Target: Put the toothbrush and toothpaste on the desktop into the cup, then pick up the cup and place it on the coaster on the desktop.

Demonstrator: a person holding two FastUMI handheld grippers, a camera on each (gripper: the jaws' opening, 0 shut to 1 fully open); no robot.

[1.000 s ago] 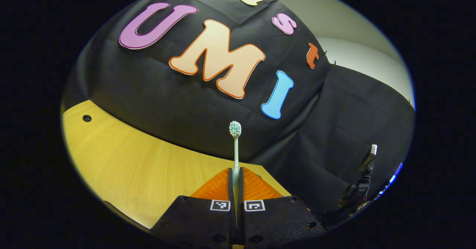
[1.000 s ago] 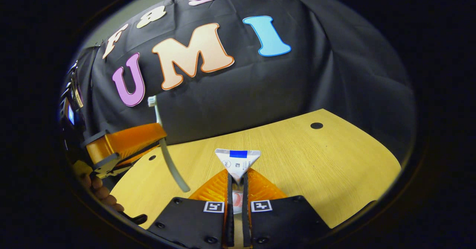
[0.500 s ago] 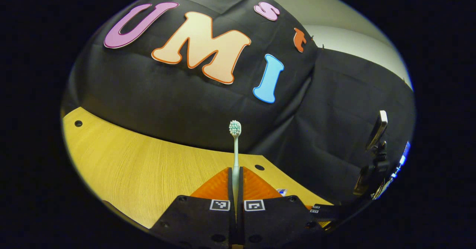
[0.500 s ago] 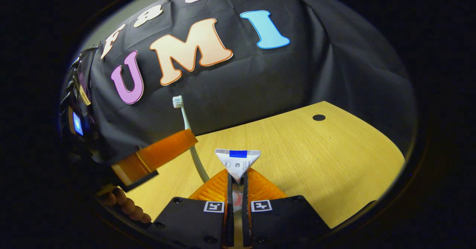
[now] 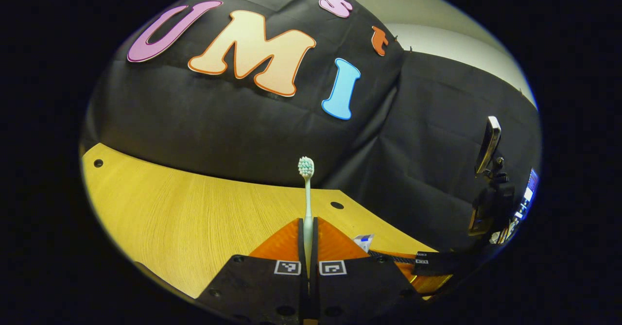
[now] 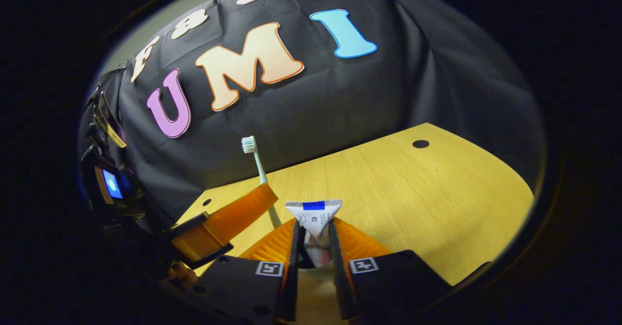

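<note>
- While your right gripper [image 6: 313, 247] held its jaws tight on the toothpaste [image 6: 314, 216] half a second ago, they now stand visibly parted, with the tube sitting loose between them and a rounded shape showing below it; you cannot tell from this whether that shape is the cup.
- Judging by that, you are letting the toothpaste go, probably into the cup, though the tube's crimped end has not yet dropped out of the fingers' reach.
- Your left gripper [image 5: 308, 240] has not loosened: it is clamped narrow on the toothbrush [image 5: 306, 189], which stands upright with its bristles at the top.
- In the right gripper view the left gripper [image 6: 228, 218] has drawn in close beside the right one compared with a second ago, with the toothbrush [image 6: 257, 169] leaning slightly, so both tools are now gathered over the same patch of desktop [image 6: 437, 203].
- That means the toothbrush is likely next in, and the lift to the coaster is yet to come.
</note>
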